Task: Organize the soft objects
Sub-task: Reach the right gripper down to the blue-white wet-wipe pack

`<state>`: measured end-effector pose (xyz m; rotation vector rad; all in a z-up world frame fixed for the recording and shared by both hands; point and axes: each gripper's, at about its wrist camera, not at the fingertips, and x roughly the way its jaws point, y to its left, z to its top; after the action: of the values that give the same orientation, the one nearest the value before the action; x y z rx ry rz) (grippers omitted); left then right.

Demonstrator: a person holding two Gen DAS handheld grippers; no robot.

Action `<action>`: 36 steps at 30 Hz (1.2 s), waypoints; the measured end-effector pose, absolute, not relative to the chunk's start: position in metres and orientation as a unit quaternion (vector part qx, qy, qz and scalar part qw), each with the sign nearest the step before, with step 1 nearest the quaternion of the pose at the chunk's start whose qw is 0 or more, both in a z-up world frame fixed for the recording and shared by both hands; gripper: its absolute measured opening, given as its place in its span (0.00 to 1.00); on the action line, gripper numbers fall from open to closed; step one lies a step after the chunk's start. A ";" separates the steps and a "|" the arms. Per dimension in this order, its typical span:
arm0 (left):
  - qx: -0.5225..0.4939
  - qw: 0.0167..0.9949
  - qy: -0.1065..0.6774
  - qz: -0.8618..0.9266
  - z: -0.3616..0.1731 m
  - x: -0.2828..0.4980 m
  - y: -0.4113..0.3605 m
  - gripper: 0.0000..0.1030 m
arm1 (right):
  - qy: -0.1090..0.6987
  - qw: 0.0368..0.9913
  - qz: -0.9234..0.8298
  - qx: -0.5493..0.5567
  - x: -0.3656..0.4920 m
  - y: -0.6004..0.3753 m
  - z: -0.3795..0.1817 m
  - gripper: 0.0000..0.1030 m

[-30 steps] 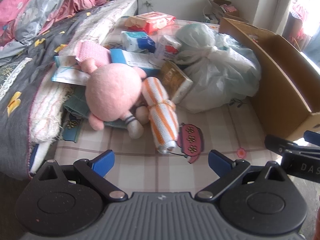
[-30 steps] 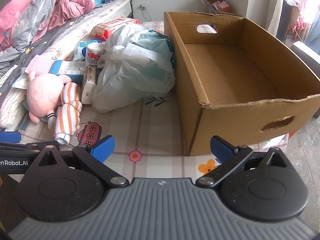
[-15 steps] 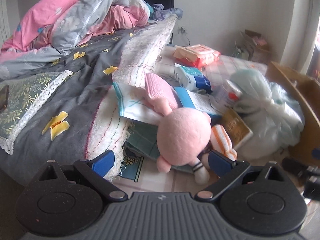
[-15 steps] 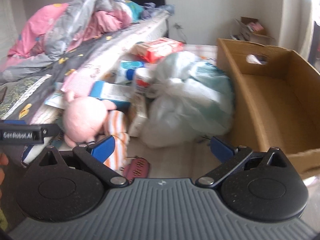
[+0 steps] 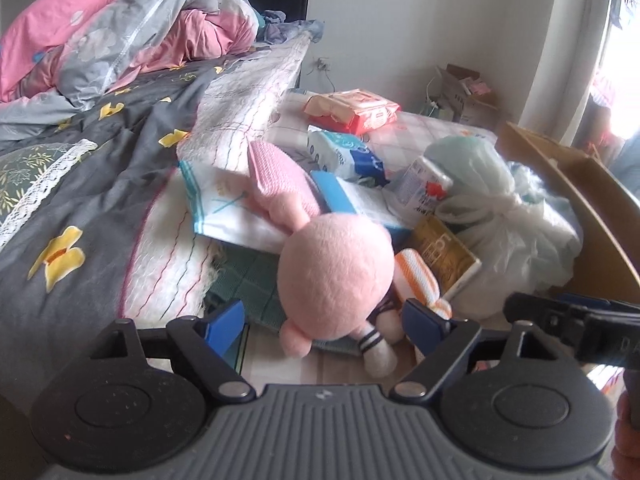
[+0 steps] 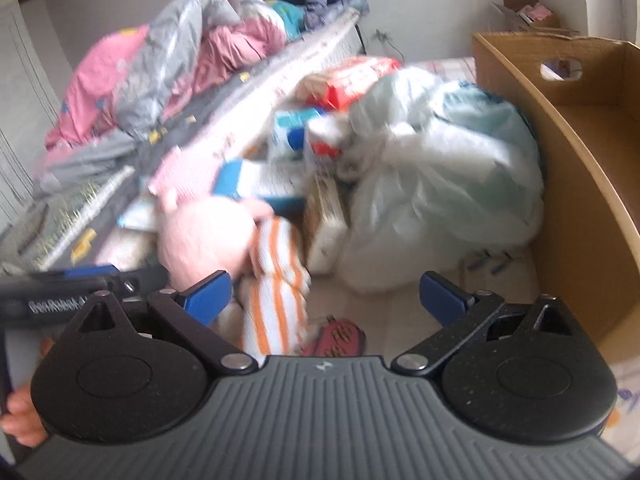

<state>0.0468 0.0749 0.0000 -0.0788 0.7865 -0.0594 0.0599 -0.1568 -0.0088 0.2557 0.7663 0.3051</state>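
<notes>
Bed, far left: a dark grey quilt point(image 5: 100, 176) with yellow shapes shows sharp in the left wrist view; the right wrist view blurs it.
Pink plush toy point(image 5: 336, 276): on the floor mat beside the bed, its round body lying between the left gripper point(image 5: 324, 320) pads; whether either pad touches it I cannot tell.
Left gripper: fingers apart, having just been closing in around the plush.
Striped towel roll point(image 6: 276, 284): orange and white, touching the plush's right side; the right wrist view shows its full length, the left wrist view only its upper end.
Right gripper point(image 6: 324, 292): fingers wide apart, nothing between them but the towel roll and mat beyond.
White plastic bag point(image 6: 440, 200): knotted, between the clutter and the box.
Cardboard box point(image 6: 580, 168): far right; only the right wrist view shows its open inside and handle hole.
</notes>
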 end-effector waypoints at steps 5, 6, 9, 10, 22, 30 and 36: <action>-0.041 0.920 0.390 -0.029 0.005 0.057 0.078 0.75 | 0.369 0.905 0.170 0.129 0.076 -0.147 -0.003 0.85; -0.041 0.920 0.389 -0.025 0.006 0.058 0.080 0.75 | 0.370 0.903 0.175 0.131 0.080 -0.145 -0.002 0.82; -0.046 0.922 0.383 -0.016 0.012 0.063 0.086 0.74 | 0.368 0.901 0.185 0.133 0.090 -0.139 0.002 0.77; -0.048 0.923 0.381 -0.013 0.015 0.065 0.088 0.73 | 0.367 0.901 0.188 0.134 0.093 -0.138 0.004 0.75; -0.047 0.935 0.352 -0.016 0.065 0.133 0.097 0.72 | 0.343 0.905 0.233 0.099 0.162 -0.155 0.111 0.67; -0.067 0.923 0.378 -0.041 0.057 0.173 0.095 0.71 | 0.429 0.856 0.256 0.134 0.261 -0.165 0.125 0.67; -0.111 0.878 0.457 -0.095 0.040 0.246 0.095 0.73 | 0.501 0.810 0.261 0.156 0.360 -0.144 0.090 0.68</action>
<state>0.2458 0.0952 0.0396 -0.2316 0.9526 -0.1985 0.3600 -0.1439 0.0896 0.3339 1.0718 0.5585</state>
